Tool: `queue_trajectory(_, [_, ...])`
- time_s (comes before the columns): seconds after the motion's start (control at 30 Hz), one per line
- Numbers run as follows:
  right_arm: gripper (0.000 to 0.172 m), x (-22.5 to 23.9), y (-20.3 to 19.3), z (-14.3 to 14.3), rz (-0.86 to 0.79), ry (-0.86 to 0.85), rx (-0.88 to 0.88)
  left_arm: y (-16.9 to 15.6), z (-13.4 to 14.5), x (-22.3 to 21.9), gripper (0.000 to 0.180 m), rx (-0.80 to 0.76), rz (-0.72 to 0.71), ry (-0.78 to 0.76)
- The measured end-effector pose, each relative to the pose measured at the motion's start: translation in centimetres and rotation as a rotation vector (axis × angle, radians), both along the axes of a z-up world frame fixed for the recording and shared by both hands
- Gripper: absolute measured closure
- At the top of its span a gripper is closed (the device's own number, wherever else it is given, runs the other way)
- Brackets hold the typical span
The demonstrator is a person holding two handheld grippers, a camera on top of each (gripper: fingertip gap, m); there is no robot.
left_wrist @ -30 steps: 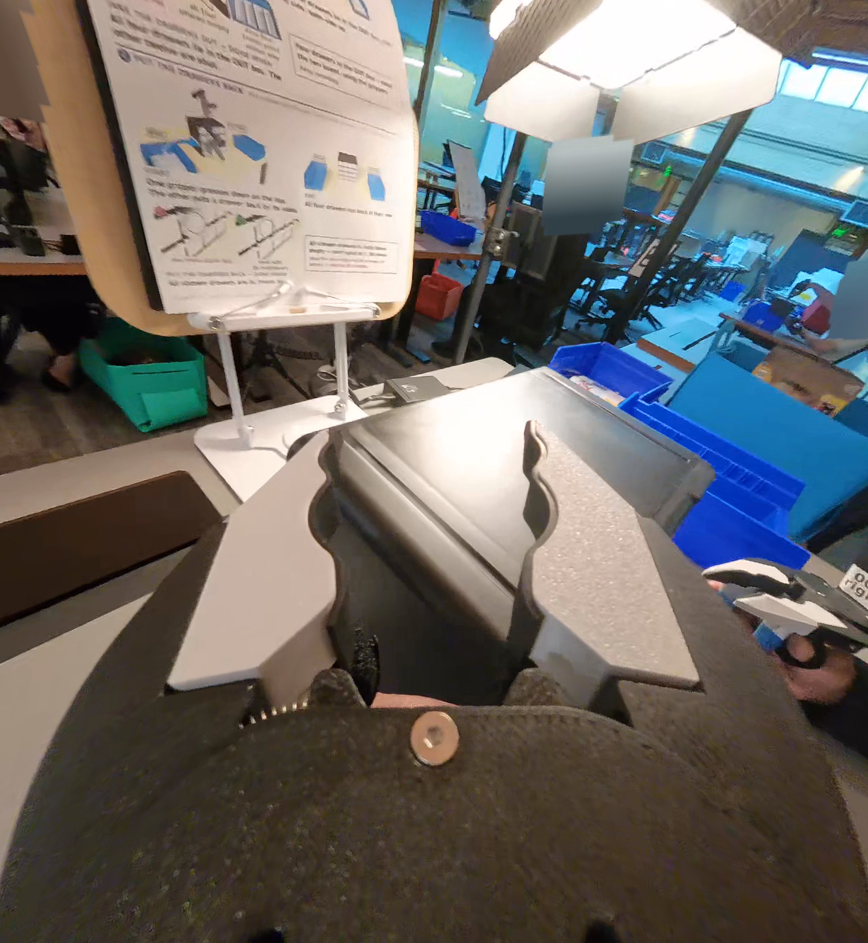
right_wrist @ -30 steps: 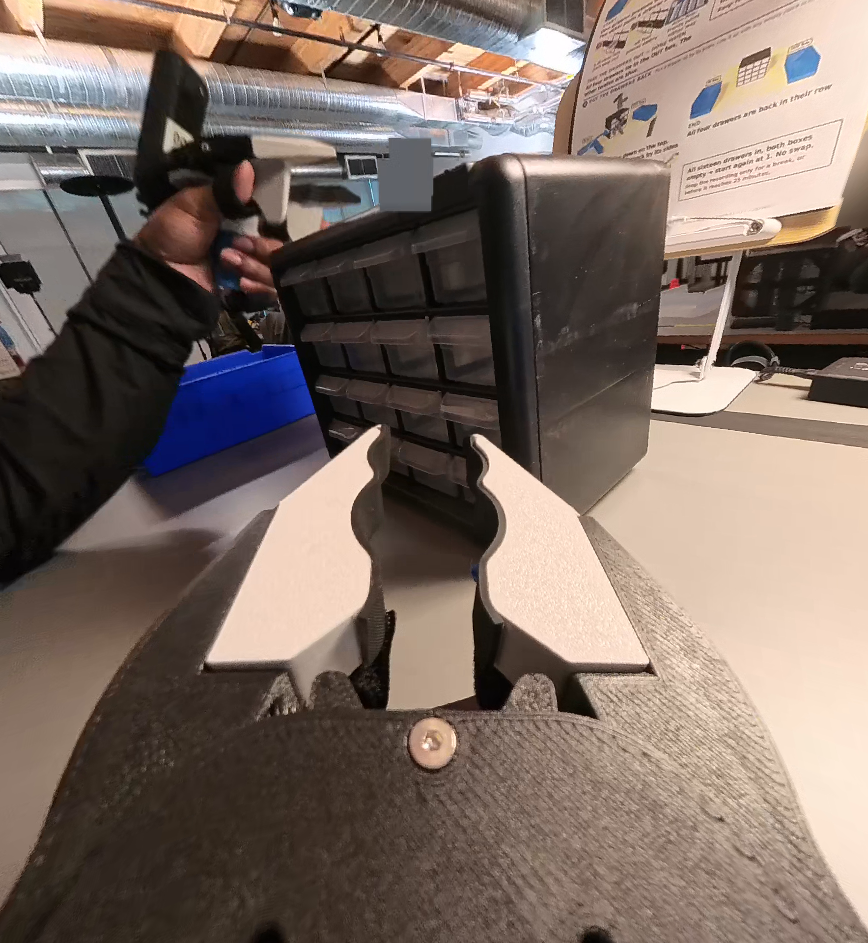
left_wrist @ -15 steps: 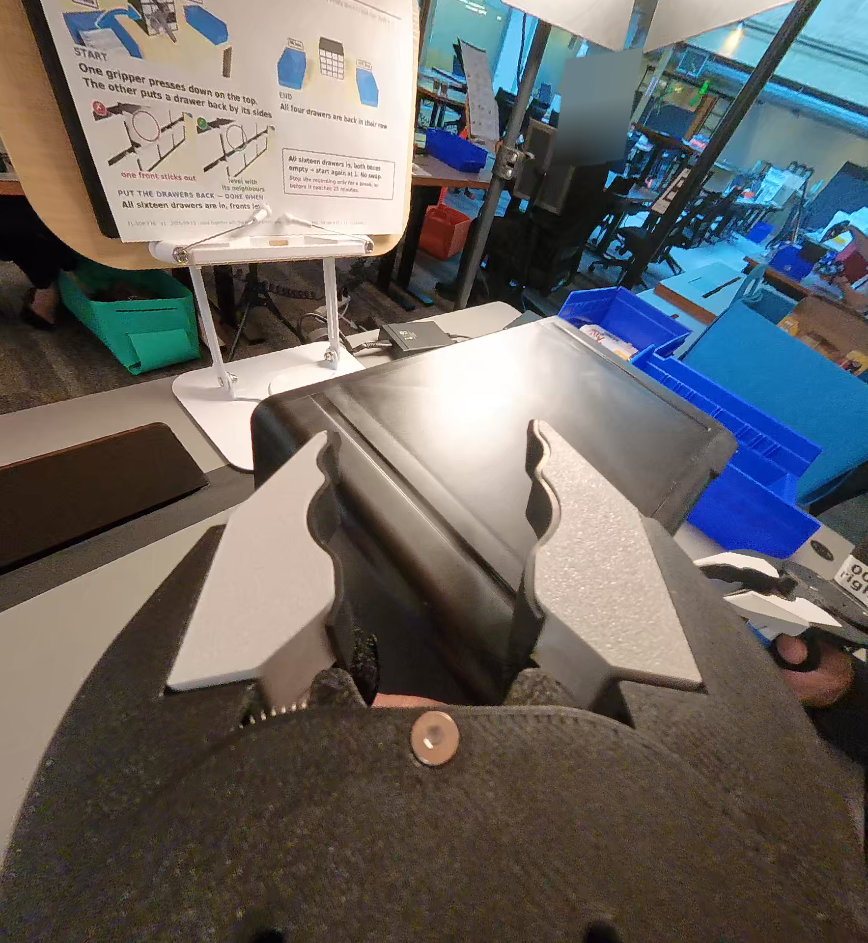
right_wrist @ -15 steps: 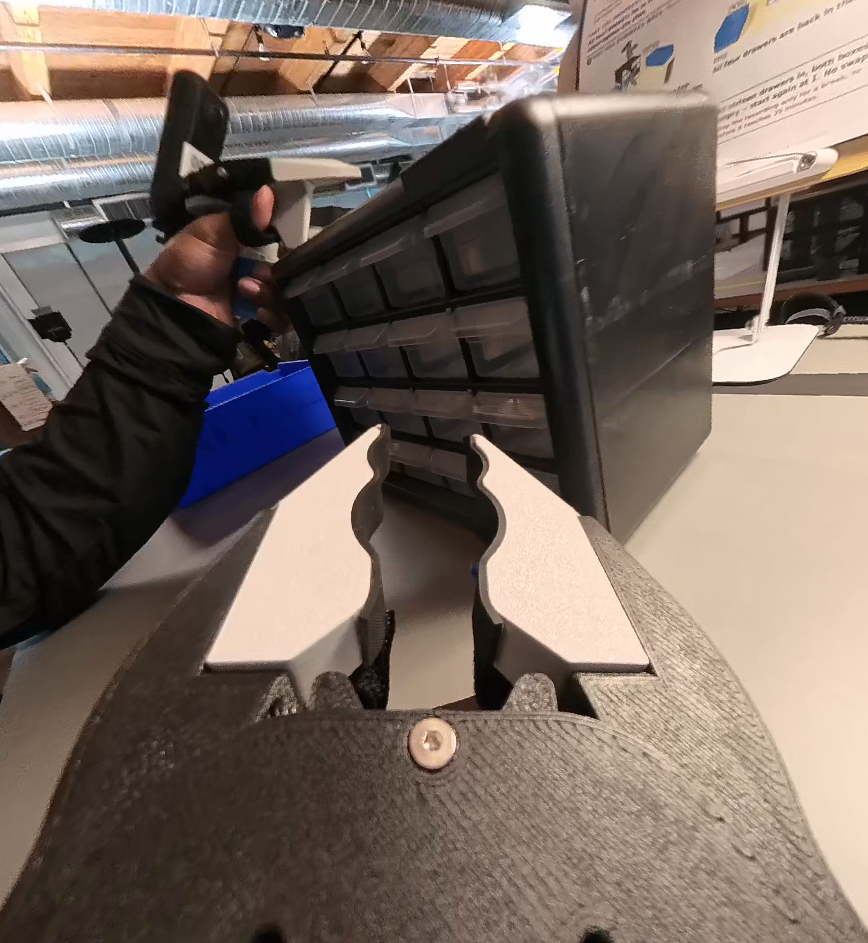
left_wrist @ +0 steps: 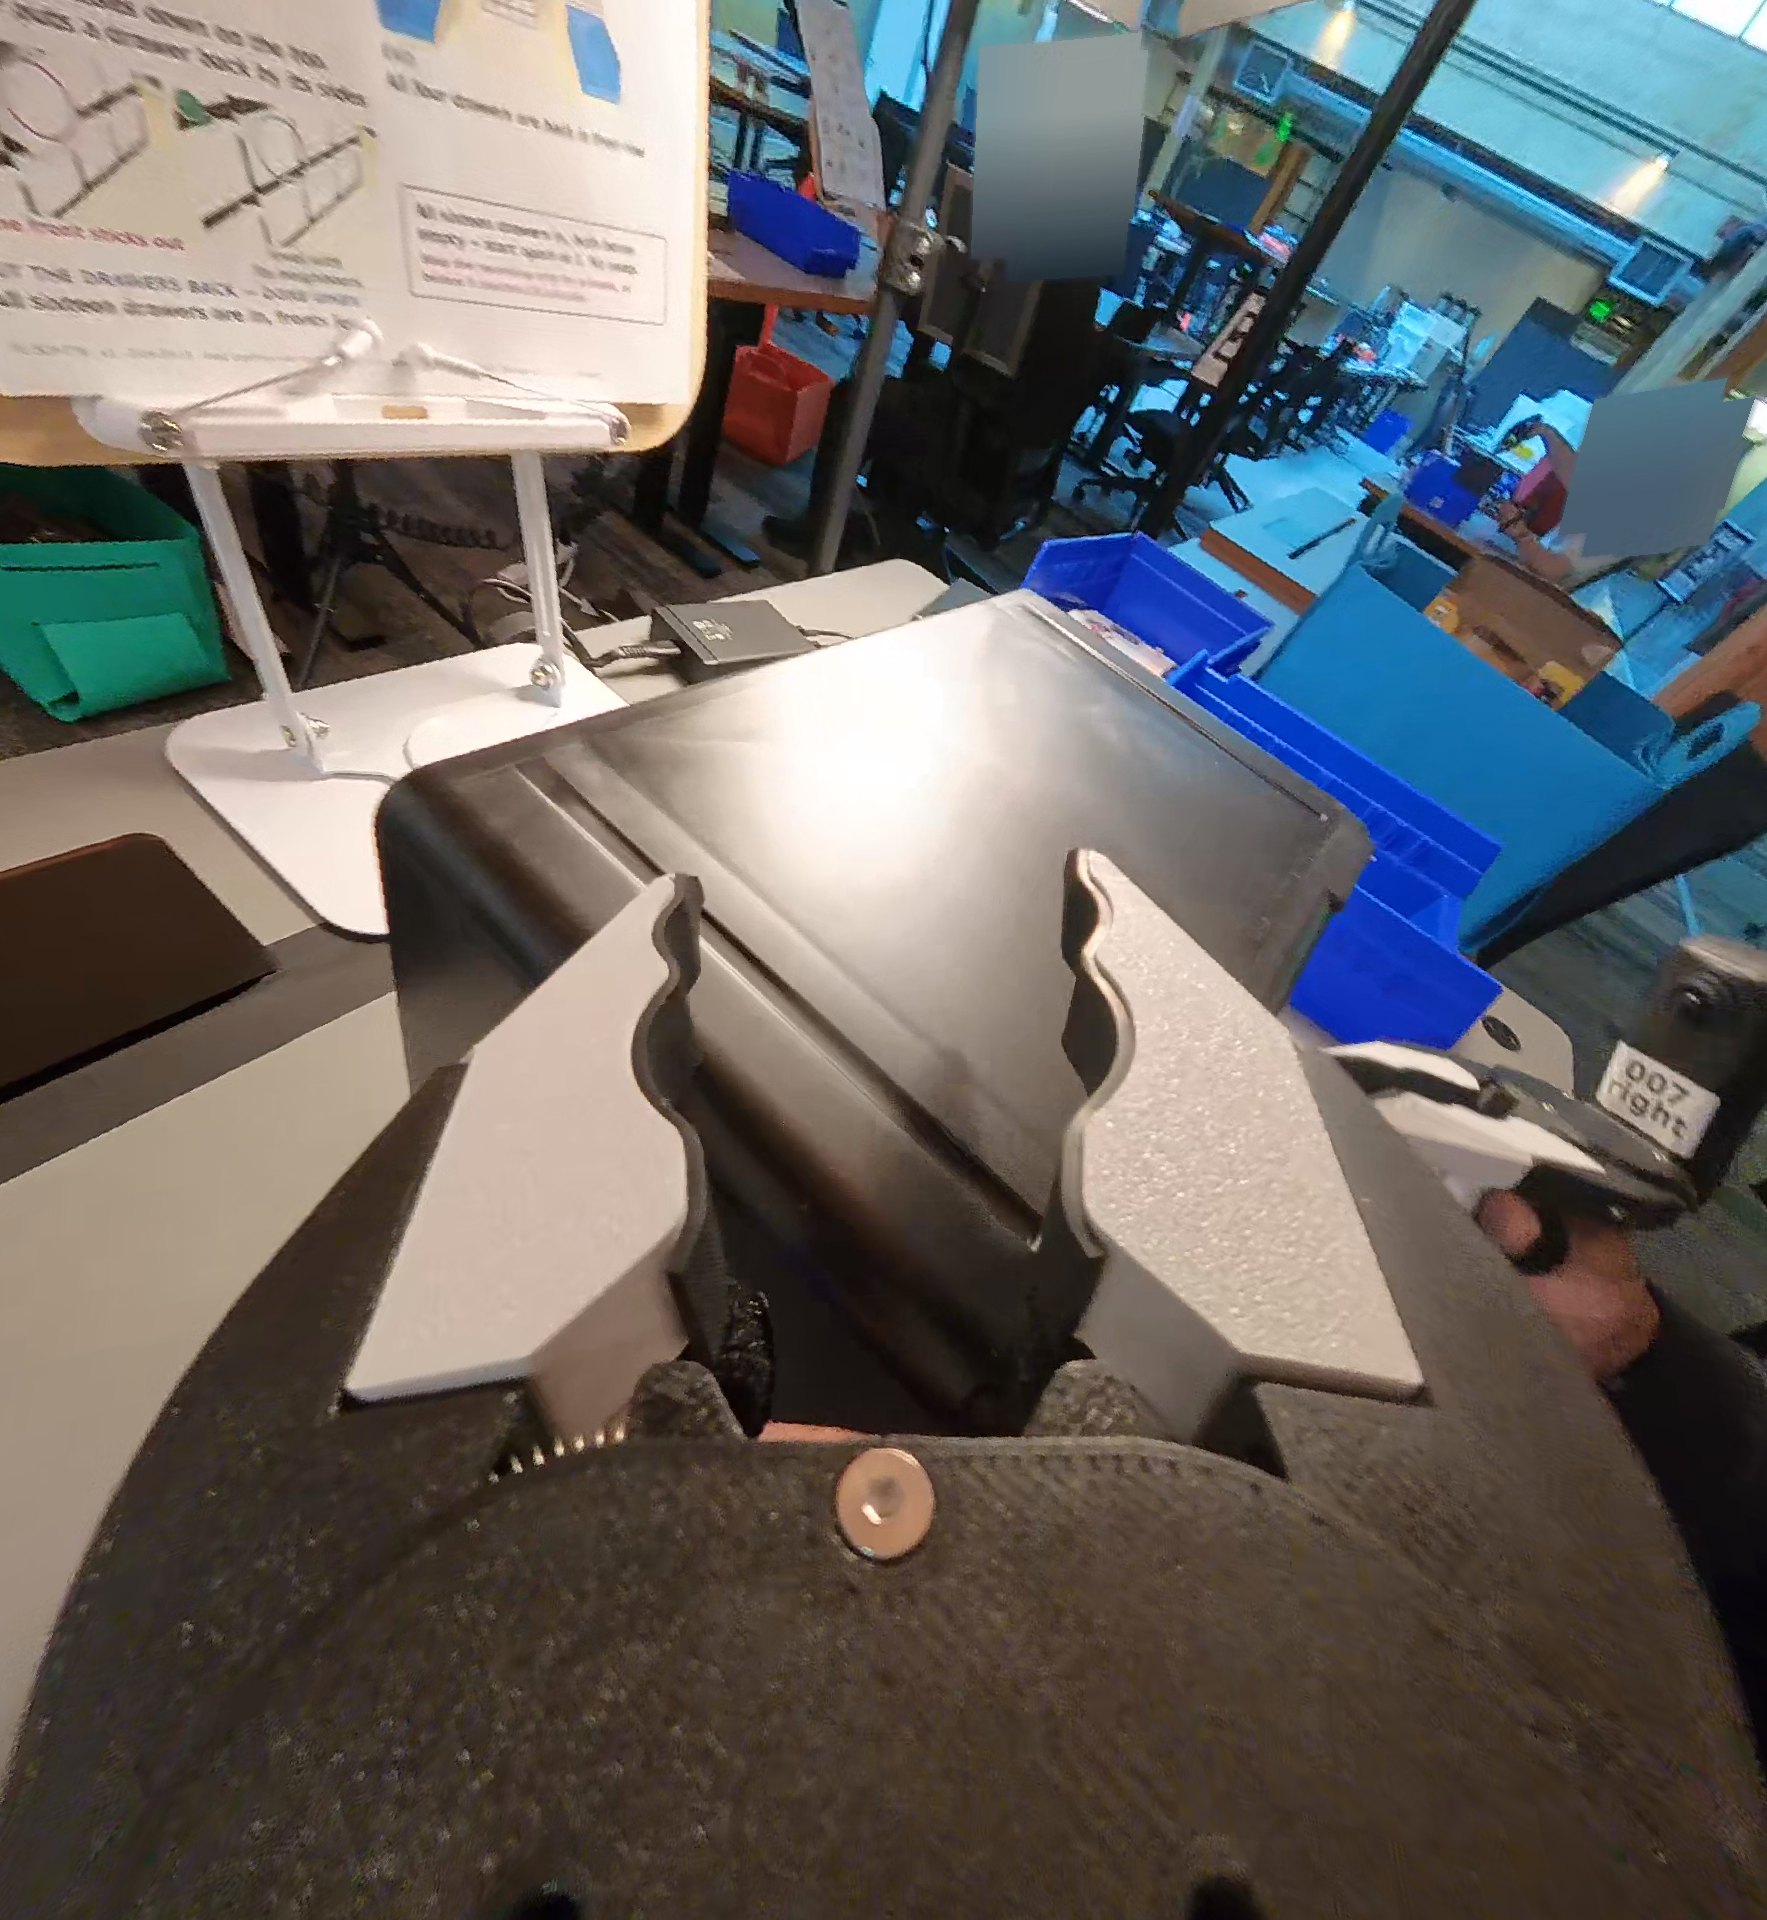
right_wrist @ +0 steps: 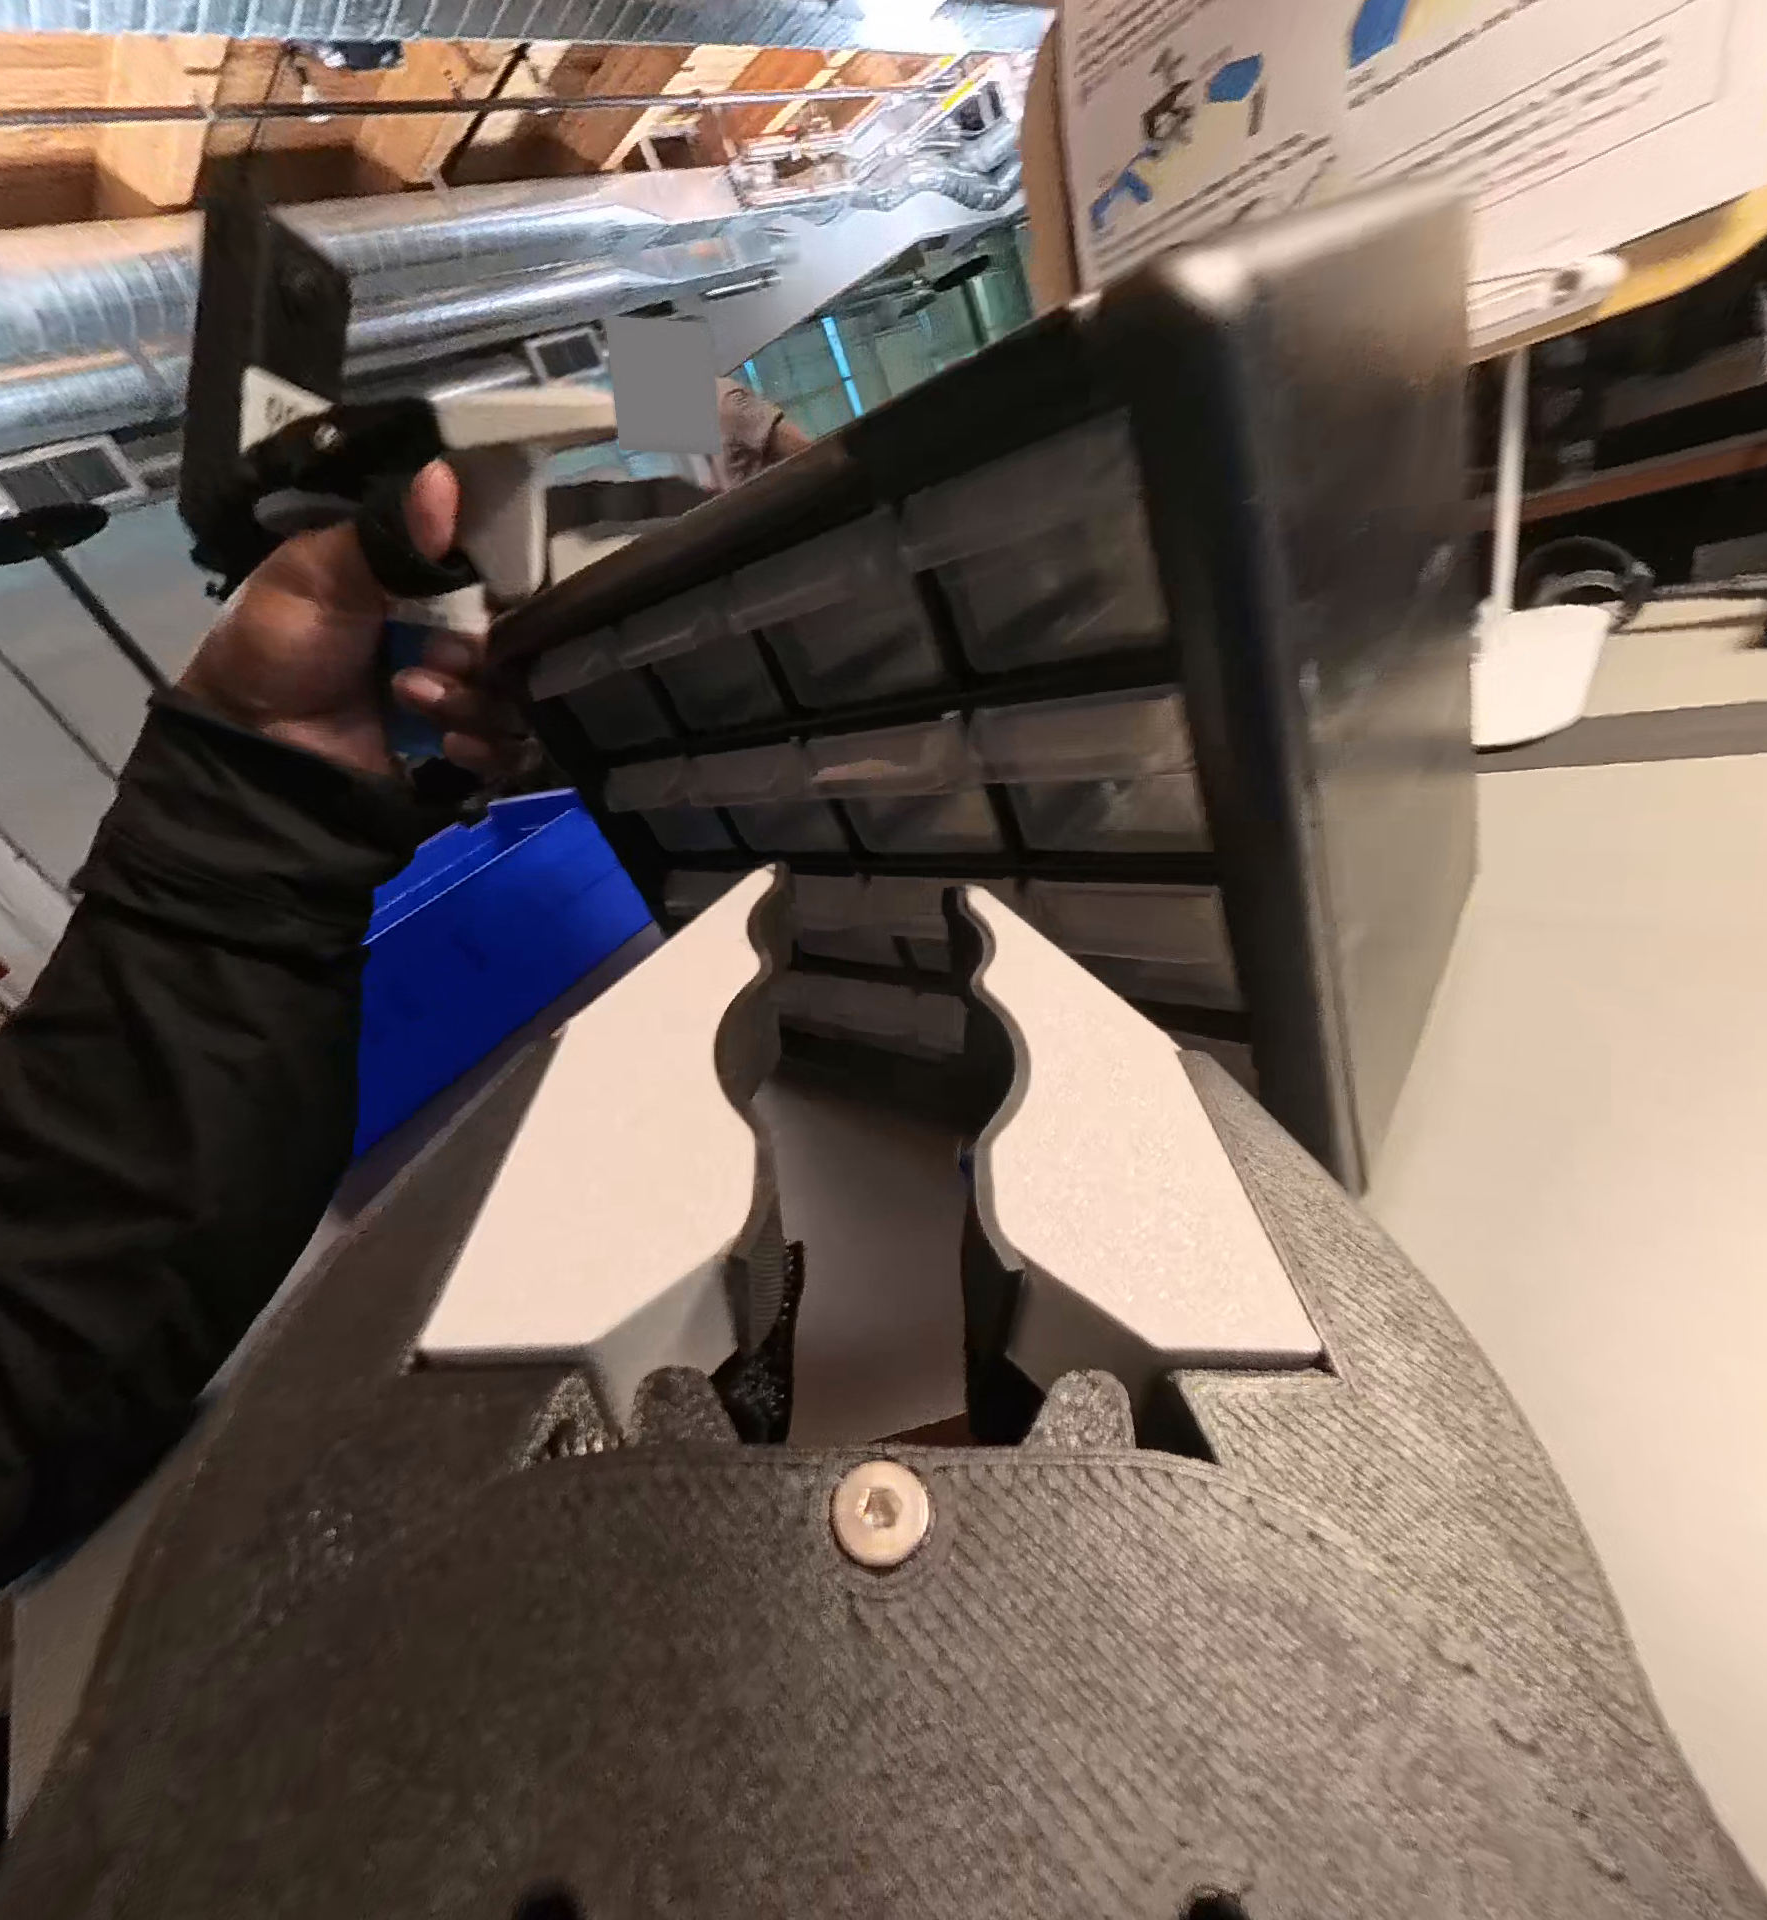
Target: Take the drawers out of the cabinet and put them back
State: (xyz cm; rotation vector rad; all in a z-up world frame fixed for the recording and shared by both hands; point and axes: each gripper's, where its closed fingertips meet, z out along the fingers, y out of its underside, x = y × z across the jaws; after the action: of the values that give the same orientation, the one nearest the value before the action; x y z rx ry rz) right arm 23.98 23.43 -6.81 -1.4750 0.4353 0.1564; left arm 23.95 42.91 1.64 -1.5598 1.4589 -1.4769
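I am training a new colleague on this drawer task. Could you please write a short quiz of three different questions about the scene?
1. True or false: the black cabinet has all its visible drawers pushed in.
2. Over which part of the cabinet are the left tongs? A) its top panel B) its drawer front C) the blue bin
3. Fill in: the right tongs point at the cabinet's ____ side, with the fingers apart and nothing between them.

Key
1. True.
2. A: the open fingers are above the glossy top.
3. Drawer (front).
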Motion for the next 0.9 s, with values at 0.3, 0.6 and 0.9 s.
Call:
queue_trajectory(0.3, [0.14,3.4,-0.3,-0.3,-0.095,0.208,0.023,-0.2,0.0,0.0,0.109,-0.004,-0.013,0.001])
queue_trajectory(0.6, [0.135,4.8,1.9,-1.0,-0.133,0.374,0.087,-0.3,0.0,0.0,0.11,-0.004,-0.014,-0.002])
queue_trajectory(0.9, [0.157,5.3,2.6,-0.2,-0.104,0.503,0.26,-0.3,0.1,0.0,0.11,-0.002,-0.017,-0.004])
